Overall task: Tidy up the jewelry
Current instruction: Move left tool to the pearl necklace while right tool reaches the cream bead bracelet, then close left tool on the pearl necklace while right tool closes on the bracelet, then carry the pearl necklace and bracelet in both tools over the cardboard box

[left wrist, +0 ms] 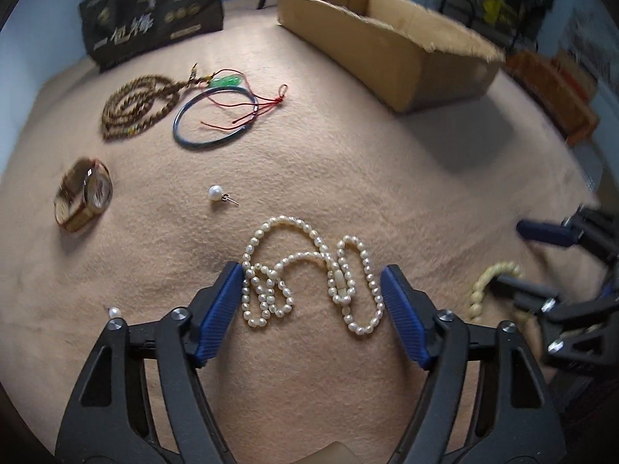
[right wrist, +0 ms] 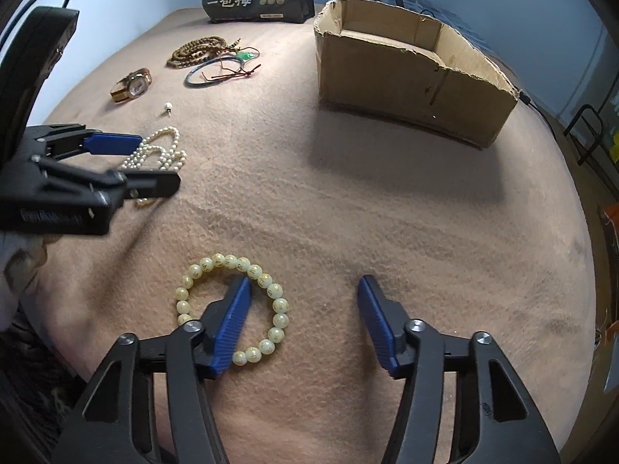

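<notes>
While both tools gape wide, left tool (left wrist: 311, 276) straddles the pearl necklace (left wrist: 309, 274).

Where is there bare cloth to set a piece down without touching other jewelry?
The widest bare patch lies between the cardboard box and the yellow bead bracelet. The far left is crowded: wooden bead strand, bangle, watch, pearl earring, then the pearl necklace under the left tool.

Pearl necklace (left wrist: 309, 274) between left tool (left wrist: 311, 301) fingers — cardboard box (left wrist: 387, 38) behind, right.
</notes>
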The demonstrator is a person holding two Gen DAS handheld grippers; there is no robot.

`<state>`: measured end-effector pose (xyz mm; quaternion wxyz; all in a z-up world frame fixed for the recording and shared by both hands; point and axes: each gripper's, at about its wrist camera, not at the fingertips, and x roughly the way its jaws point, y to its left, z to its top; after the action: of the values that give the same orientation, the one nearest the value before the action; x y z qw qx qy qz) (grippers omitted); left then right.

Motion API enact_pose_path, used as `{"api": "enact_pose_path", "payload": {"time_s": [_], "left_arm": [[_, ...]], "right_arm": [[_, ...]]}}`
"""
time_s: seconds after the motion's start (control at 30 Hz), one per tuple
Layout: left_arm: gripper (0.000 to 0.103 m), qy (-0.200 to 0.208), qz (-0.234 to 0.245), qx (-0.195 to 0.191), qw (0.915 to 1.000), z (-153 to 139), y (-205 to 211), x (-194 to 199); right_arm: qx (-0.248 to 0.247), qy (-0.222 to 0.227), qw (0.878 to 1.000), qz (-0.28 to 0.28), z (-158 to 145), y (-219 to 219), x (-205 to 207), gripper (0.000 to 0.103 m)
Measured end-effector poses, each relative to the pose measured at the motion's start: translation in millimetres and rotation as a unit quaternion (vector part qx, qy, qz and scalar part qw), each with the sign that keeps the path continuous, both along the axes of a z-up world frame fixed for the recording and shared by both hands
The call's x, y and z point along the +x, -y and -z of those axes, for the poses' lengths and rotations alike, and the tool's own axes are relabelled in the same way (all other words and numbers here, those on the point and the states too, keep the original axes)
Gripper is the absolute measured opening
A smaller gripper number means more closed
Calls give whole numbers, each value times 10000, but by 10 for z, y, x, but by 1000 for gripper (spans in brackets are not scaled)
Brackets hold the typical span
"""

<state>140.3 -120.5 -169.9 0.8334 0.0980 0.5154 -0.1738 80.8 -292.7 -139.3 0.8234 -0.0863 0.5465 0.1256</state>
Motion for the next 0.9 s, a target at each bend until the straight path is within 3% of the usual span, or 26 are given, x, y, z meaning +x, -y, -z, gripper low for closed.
{"api": "enact_pose_path", "payload": {"time_s": [0.1,0.23,0.33,0.4,0.6,0.9], "left_arm": [[65,51,50,40,10000,-2,22,-30],[34,122,30,0,9999,-33,8,-30],[21,112,-27,-85,9999,-40,-10,10],[14,68,-89,-187,9998,-53,-27,40],[8,30,-306,-416,9987,-131,-134,131],[6,243,-554,-719,9956,-367,-296,140]], "right_arm": [[-25,27,10000,-69,2,-38,7,45],[41,22,9998,-182,-13,-82,2,26],[187,-27,9996,-209,-24,-96,5,11],[252,-45,9995,-176,-37,-93,5,8],[604,-44,9982,-41,-125,-40,30,7],[846,366,9957,-19,-389,-77,71,6]]}}
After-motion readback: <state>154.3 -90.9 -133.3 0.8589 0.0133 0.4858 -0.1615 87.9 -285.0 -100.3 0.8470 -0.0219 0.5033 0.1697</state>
